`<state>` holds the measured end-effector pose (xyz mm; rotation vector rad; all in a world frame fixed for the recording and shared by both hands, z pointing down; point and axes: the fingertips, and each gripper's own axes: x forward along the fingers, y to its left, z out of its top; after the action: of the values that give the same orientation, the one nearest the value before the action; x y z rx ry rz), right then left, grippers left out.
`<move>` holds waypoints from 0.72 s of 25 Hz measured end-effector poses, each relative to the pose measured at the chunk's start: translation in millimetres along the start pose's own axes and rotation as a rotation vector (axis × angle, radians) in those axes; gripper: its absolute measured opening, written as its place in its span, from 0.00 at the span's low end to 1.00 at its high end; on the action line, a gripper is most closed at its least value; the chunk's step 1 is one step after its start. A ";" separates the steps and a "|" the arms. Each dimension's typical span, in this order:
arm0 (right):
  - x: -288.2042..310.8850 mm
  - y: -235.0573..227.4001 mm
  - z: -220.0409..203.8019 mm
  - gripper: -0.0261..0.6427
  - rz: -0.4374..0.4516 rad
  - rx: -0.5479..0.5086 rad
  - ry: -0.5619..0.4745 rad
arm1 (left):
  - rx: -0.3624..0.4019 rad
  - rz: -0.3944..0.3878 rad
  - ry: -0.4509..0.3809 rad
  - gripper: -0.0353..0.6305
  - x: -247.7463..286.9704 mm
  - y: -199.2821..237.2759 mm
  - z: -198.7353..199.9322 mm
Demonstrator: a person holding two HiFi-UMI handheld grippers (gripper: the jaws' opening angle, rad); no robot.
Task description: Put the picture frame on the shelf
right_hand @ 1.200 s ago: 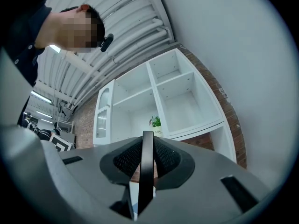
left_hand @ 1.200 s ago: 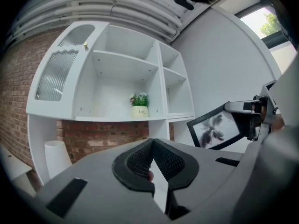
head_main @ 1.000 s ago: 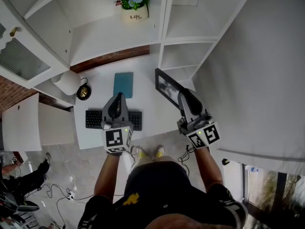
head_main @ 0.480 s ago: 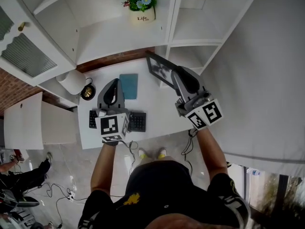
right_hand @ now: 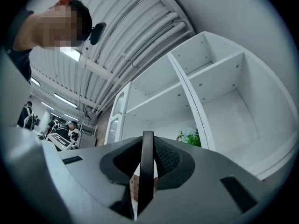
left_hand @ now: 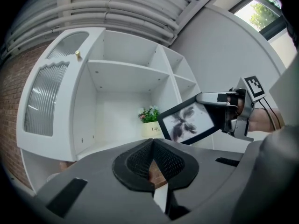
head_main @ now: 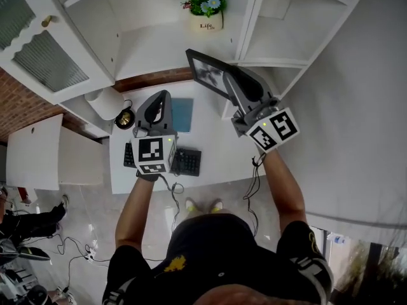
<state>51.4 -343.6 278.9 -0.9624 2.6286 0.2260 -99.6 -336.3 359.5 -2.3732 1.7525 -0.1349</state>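
Observation:
The picture frame [head_main: 206,72] is black with a dark flower print and hangs tilted in front of the white shelf unit [head_main: 152,43]. My right gripper [head_main: 229,84] is shut on the frame's lower right edge. The frame shows edge-on [right_hand: 147,167] between the right gripper's [right_hand: 147,146] pads. In the left gripper view, the frame [left_hand: 189,120] floats right of a flower pot [left_hand: 149,122]. That pot [head_main: 206,11] stands at the back of the wide shelf compartment. My left gripper [head_main: 158,103] hovers over the desk, shut [left_hand: 152,143] with nothing in it.
Below lies a white desk [head_main: 216,164] with a black keyboard [head_main: 184,161], a teal notebook [head_main: 181,113], a white cylinder [head_main: 105,100] and a small dark round object [head_main: 124,119]. A cabinet door with ribbed glass [head_main: 44,43] stands left of the shelf. Narrow compartments [head_main: 286,18] are to the right.
The right gripper has carried the frame up and forward, from over the desk to in front of the shelf. The left gripper has risen slightly and stayed shut.

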 end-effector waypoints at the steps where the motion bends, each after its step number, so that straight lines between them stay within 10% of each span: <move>1: 5.1 -0.1 -0.5 0.14 0.009 0.004 -0.002 | -0.001 0.002 -0.002 0.08 2.0 1.3 1.6; 18: 85.6 -11.1 0.7 0.14 0.058 0.022 -0.051 | -0.017 0.027 -0.015 0.08 26.2 42.0 17.2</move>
<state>-2.6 -403.0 247.0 -0.8629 2.6088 0.2323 -128.1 -371.6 333.1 -2.3547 1.7851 -0.0987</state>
